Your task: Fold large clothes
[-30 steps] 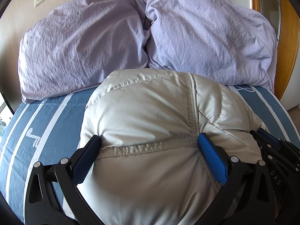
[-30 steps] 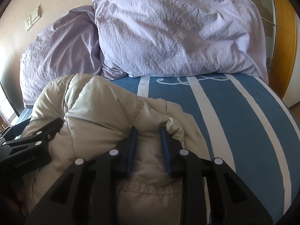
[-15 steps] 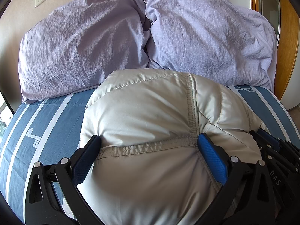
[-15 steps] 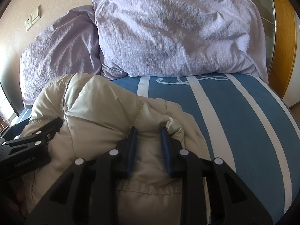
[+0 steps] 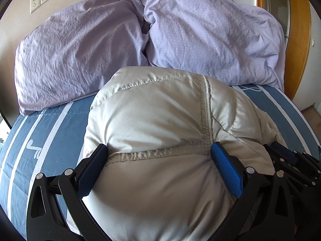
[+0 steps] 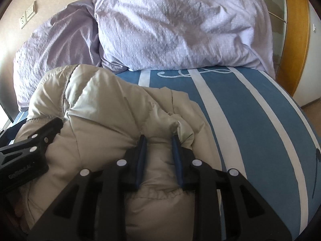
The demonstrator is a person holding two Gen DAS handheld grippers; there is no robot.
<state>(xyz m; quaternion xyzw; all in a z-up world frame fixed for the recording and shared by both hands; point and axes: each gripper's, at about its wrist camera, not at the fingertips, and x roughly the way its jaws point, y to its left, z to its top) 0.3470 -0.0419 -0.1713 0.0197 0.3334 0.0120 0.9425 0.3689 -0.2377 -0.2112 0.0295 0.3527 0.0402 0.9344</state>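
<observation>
No containers in view. A puffy beige down jacket (image 5: 160, 132) lies bunched on the blue-and-white striped bedsheet (image 6: 250, 120), its far edge just short of two lilac pillows (image 5: 210, 32) at the head of the bed. Shiny quilted fabric, stitched seams crossing, folds heaped on themselves.

Left gripper (image 5: 159, 154) — jaws spread wide, a thick bulge of jacket filling the gap, blue pads (image 5: 226, 168) pressed to either side. Right gripper (image 6: 159, 140) — jaws narrow, pinching a ridge of jacket near its right edge. Both grippers sit low, side by side, pointing toward the pillows.
</observation>
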